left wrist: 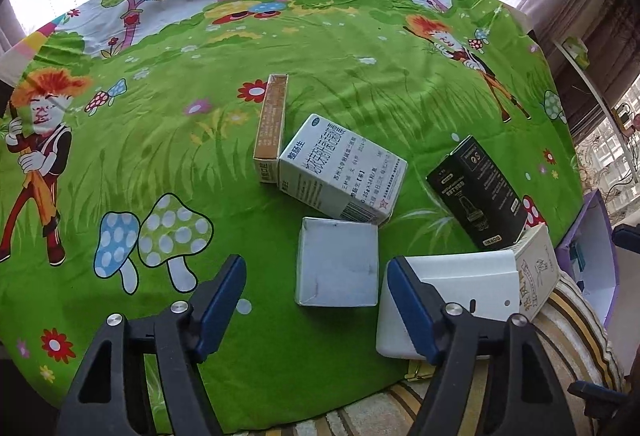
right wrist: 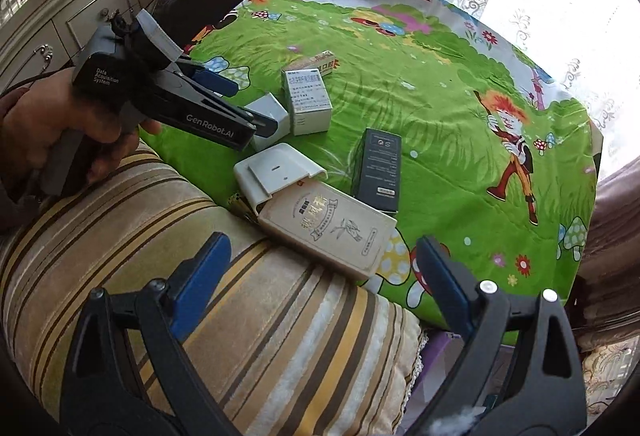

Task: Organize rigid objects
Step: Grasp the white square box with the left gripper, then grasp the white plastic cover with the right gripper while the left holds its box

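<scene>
Boxes lie clustered on the green cartoon cloth (left wrist: 160, 156): a plain white box (left wrist: 338, 262) nearest the left gripper (left wrist: 316, 300), whose jaws stand apart, holding nothing, above it; a printed white box (left wrist: 340, 172), a tan box (left wrist: 272, 124), a black box (left wrist: 476, 188). The right gripper (right wrist: 324, 280) gapes wide, empty, over a beige box (right wrist: 332, 232).

Left wrist camera looks steeply down, close over the green cloth (left wrist: 320, 48); right wrist camera watches from the striped cushion (right wrist: 240, 316) side; both share the boxes.
</scene>
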Demonstrator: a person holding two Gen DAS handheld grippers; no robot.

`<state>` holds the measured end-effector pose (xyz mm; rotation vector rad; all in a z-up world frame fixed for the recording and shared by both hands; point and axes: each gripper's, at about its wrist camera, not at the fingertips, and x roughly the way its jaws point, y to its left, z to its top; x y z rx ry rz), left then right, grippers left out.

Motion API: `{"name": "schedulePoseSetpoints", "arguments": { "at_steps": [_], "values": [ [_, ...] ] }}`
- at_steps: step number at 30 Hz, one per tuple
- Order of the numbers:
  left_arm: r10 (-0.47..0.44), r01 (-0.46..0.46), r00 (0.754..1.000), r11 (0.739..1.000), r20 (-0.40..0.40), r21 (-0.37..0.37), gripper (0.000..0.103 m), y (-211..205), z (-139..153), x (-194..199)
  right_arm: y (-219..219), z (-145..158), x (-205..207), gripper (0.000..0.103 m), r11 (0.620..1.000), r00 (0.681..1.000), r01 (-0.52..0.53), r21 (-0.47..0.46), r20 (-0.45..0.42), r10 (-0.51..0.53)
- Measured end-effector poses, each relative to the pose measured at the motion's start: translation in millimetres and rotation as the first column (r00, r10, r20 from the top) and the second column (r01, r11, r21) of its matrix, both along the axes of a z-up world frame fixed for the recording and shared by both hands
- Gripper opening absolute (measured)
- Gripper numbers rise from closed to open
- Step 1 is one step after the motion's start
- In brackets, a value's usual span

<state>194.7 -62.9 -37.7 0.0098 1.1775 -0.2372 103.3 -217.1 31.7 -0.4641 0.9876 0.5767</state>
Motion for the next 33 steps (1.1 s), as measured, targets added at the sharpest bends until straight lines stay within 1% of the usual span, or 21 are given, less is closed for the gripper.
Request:
{"name": "schedulePoseSetpoints", "arguments": {
  "at_steps": [2, 5, 7, 10, 14, 21, 25, 32, 33],
  "values": [
    [-0.002, 0.002, 1.0, 1.0, -0.013, -0.001, 0.066, 0.1, -4.5, 3.4, 7.1, -3.7, 6.6, 0.095, 0.999, 0.999, -0.041, 0.006, -0.028, 0.041],
    [-0.011, 0.011, 0.999, 1.0, -0.03, -0.011, 0.053, -0.7, -10.5, 6.2, 16.5, -10.6, 17.0, 0.095, 0.996, 0.995, -0.085, 0.0, -0.061, 0.085],
    [-0.015, 0.014, 0.999, 1.0, -0.042, -0.027, 0.042, 0.0, -13.8, 6.8, 23.9, -15.4, 22.8, 0.095, 0.994, 0.992, -0.111, -0.023, -0.069, 0.109],
    [0.0, -0.002, 1.0, 0.999, -0.031, -0.049, 0.042, 4.6, -12.0, 4.9, 36.3, -20.6, 31.3, 0.095, 0.987, 0.985, -0.154, -0.048, -0.081, 0.15],
    [0.043, -0.043, 0.999, 0.996, 0.004, -0.074, 0.042, 15.7, -1.7, -3.9, 51.5, -30.6, 41.9, 0.095, 0.977, 0.975, -0.201, -0.067, -0.115, 0.192],
    [0.126, -0.119, 0.99, 0.987, 0.067, -0.11, 0.042, 35.8, 16.6, -25.6, 74.9, -52.8, 55.7, 0.095, 0.96, 0.953, -0.26, -0.106, -0.187, 0.238],
    [0.159, -0.147, 0.982, 0.982, 0.098, -0.118, 0.042, 44.7, 24.3, -32.2, 84.9, -63.8, 63.5, 0.095, 0.953, 0.944, -0.275, -0.126, -0.225, 0.242],
    [0.171, -0.158, 0.981, 0.978, 0.089, -0.136, 0.042, 49.8, 20.8, -31.4, 92.6, -81.1, 74.0, 0.094, 0.952, 0.939, -0.263, -0.153, -0.266, 0.217],
    [0.171, -0.158, 0.981, 0.978, 0.088, -0.138, 0.042, 50.3, 20.6, -32.0, 93.3, -83.6, 74.6, 0.091, 0.952, 0.939, -0.263, -0.158, -0.266, 0.216]
  ]
}}
